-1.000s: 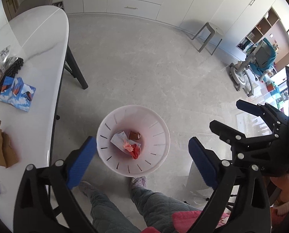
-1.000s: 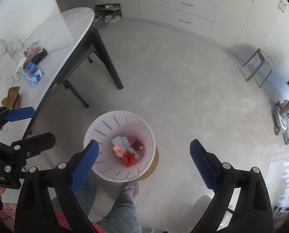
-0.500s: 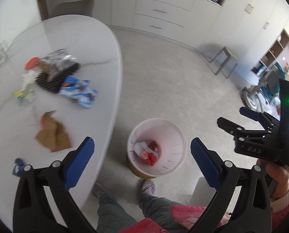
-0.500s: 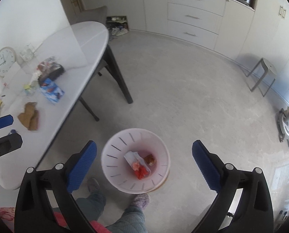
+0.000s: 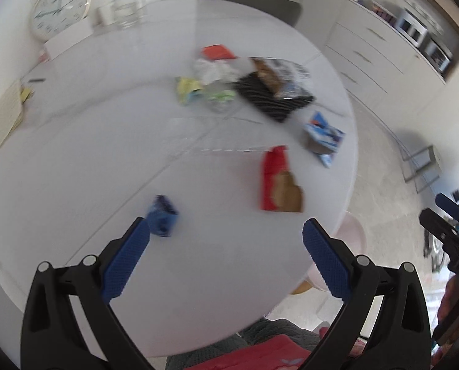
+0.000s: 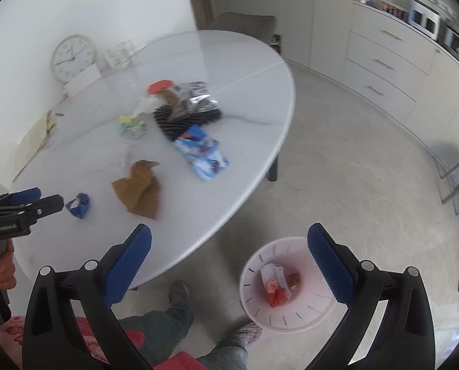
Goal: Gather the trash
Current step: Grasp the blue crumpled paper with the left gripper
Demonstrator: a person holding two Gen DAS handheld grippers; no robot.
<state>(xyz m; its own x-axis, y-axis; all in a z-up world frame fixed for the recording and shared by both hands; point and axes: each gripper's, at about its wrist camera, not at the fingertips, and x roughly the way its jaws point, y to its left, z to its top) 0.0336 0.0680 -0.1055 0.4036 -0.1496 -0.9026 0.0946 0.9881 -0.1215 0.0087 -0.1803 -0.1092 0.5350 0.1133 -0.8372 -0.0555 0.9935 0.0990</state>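
Observation:
Trash lies scattered on the white oval table [image 5: 90,154]. A small crumpled blue wrapper [image 5: 161,215] sits just ahead of my left gripper's left fingertip. A red-and-brown wrapper [image 5: 278,185] lies further right. My left gripper [image 5: 224,234] hovers open over the table, nothing between its fingers. My right gripper [image 6: 229,237] is open and empty above the table's edge and the floor. The pink slotted bin [image 6: 309,314] stands on the floor by its right finger, with crumpled white and red trash inside. The brown wrapper [image 6: 140,189] and blue wrapper [image 6: 79,205] also show here, near the left gripper [image 6: 29,203].
A blue-and-white packet [image 6: 203,152], a black ribbed tray [image 6: 186,117] with foil bags and yellow-green wrappers [image 6: 130,125] lie mid-table. A clock [image 6: 73,58] leans on the wall. A person's legs and slippers [image 6: 247,330] are beside the bin. A stool [image 6: 457,178] stands at right.
Both views swung from the bin on the floor up to the table. The left gripper moved over the tabletop toward the blue wrapper; the bin slid to the right view's lower right.

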